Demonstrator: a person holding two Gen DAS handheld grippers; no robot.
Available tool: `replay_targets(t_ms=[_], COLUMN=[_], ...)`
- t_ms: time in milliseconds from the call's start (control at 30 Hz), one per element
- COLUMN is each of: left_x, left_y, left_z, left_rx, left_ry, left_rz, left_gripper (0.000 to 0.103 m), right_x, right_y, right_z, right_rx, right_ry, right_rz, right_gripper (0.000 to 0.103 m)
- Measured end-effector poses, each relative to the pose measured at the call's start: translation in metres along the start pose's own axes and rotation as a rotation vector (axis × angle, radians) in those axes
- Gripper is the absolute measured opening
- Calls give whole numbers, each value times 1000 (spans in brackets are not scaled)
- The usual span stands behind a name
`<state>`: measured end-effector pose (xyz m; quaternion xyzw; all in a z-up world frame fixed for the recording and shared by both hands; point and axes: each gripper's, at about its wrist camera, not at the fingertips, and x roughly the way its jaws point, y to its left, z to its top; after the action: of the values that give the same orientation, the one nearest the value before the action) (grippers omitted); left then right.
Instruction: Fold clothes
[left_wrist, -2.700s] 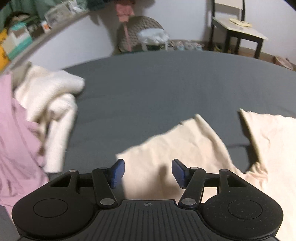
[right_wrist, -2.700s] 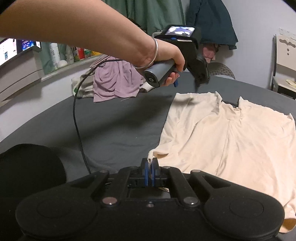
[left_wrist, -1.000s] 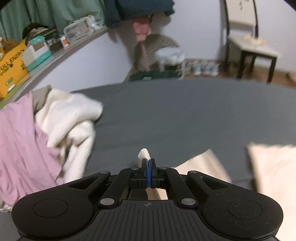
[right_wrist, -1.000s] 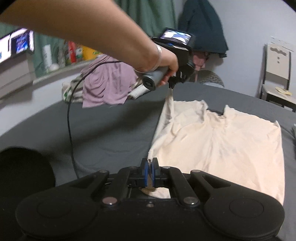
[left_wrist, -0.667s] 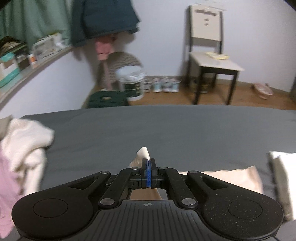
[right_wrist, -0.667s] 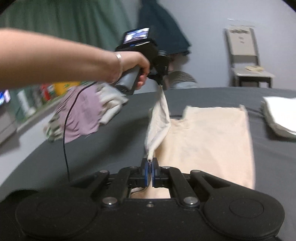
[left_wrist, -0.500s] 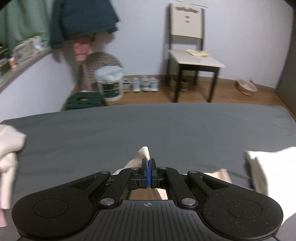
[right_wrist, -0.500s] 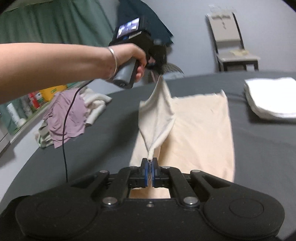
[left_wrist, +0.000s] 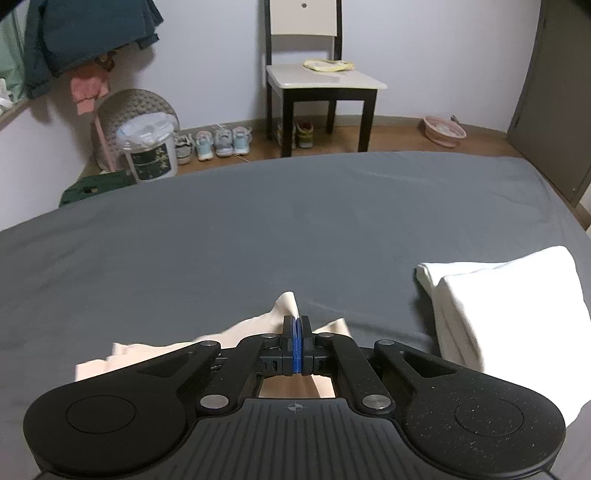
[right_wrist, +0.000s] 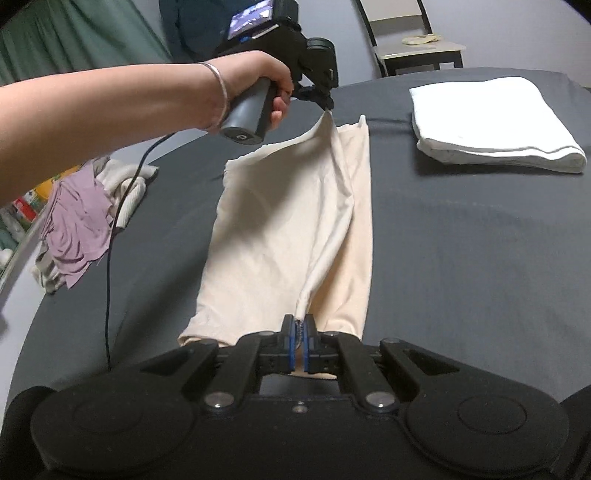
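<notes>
A cream shirt lies lengthwise on the dark grey bed, one side lifted and draped over the other. My right gripper is shut on the shirt's near edge. My left gripper, held by the hand at the far end, is shut on the shirt's far edge and holds it above the bed. In the left wrist view the left gripper pinches a cream cloth tip, with more of the shirt below it.
A folded white garment lies at the bed's far right; it also shows in the left wrist view. A pink and cream clothes pile sits at the left edge. A cable trails across the bed. A chair stands beyond.
The left gripper closed on the shirt's far edge. Both grippers lifted that side and swung it rightward over the rest of the shirt, folding it lengthwise toward the white stack.
</notes>
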<state>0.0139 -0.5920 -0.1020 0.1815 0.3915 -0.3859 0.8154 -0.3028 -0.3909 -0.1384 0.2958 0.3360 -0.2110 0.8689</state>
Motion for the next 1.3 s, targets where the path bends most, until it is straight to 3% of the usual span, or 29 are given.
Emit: replay_targets(t_ms=[333, 533, 600, 633, 667, 733, 800, 933, 1067, 1167, 1233, 1300], left_x=[18, 30, 25, 21, 17, -1, -22, -70, -127, -175, -205, -232], left_y=[-29, -39, -37, -35, -32, -22, -9, 28, 59, 76, 86, 94], left_z=[1, -2, -1, -1, -1, -3, -9, -48, -116, -173, -205, -231], left_rx=[63, 79, 77, 72, 65, 41, 26, -15, 44, 127, 167, 201], left_ry=[41, 109, 91, 77, 58, -13, -72, -81, -59, -87, -138, -184], left_rz=[-35, 5, 12, 16, 16, -16, -86, -245, -344, -320, -283, -256], left_gripper=[0, 1, 17, 35, 59, 89, 93, 93, 93, 93, 93, 93], right_x=[-1, 2, 4, 4, 4, 5, 5, 5, 4, 3, 0, -5], right_y=[-7, -13, -15, -15, -16, -17, -18, -19, -24, -26, -23, -21], right_z=[-2, -1, -1, -1, -1, -1, -1, -1, -1, -1, 0, 1], right_rx=[22, 51, 61, 65, 69, 77, 85, 100, 137, 153, 146, 140], right_ry=[40, 51, 54, 56, 57, 60, 61, 74, 80, 82, 75, 58], right_rz=[-5, -5, -13, -15, -17, -22, -26, -34, -53, -86, -112, -129], right_gripper=[4, 5, 5, 5, 5, 5, 6, 7, 10, 20, 33, 52])
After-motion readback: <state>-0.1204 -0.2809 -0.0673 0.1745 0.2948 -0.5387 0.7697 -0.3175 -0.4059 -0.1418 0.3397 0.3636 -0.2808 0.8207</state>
